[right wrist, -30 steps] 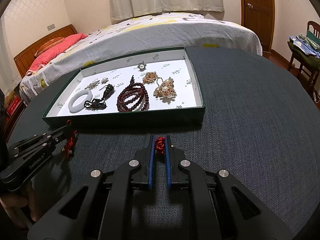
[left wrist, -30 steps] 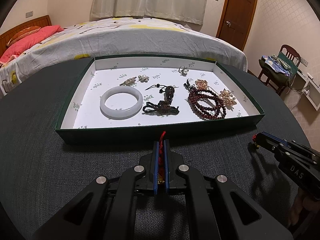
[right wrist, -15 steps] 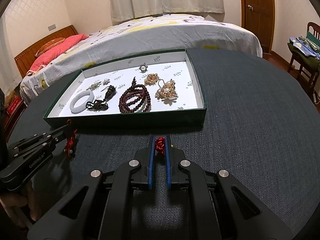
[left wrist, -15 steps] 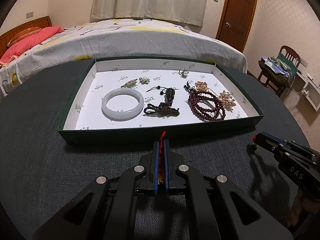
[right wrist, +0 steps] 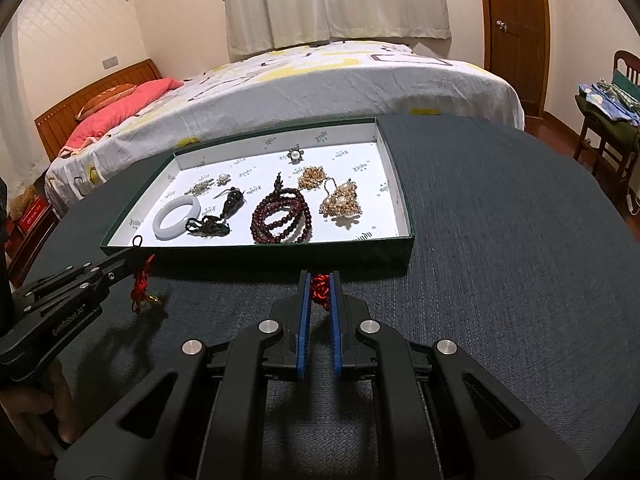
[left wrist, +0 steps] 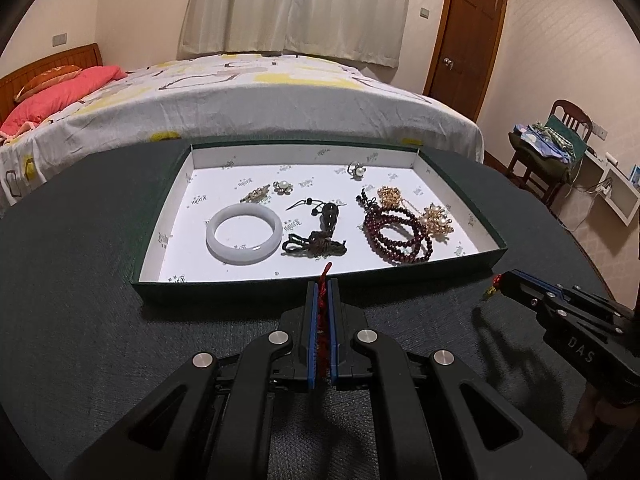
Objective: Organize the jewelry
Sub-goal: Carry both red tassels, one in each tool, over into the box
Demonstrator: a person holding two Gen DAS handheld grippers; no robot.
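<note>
— Both grippers, left (left wrist: 321, 280) and right (right wrist: 320, 276), pinch red knotted cords (right wrist: 320, 286) shut, before the tray (left wrist: 240, 294).
— Writing? "DAS", "GenRobot.AI" — one white bangle (left wrist: 244, 234) inside.

- Left gripper (left wrist: 322, 292): black linkage arms, blue finger pads, round silver screws.
- Right gripper (right wrist: 320, 286): same build; "DAS" lettering on its side.

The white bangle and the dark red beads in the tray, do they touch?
Apart. The left wrist view shows the white bangle and the dark red beads with a black knotted cord and bare tray floor between them.
</note>
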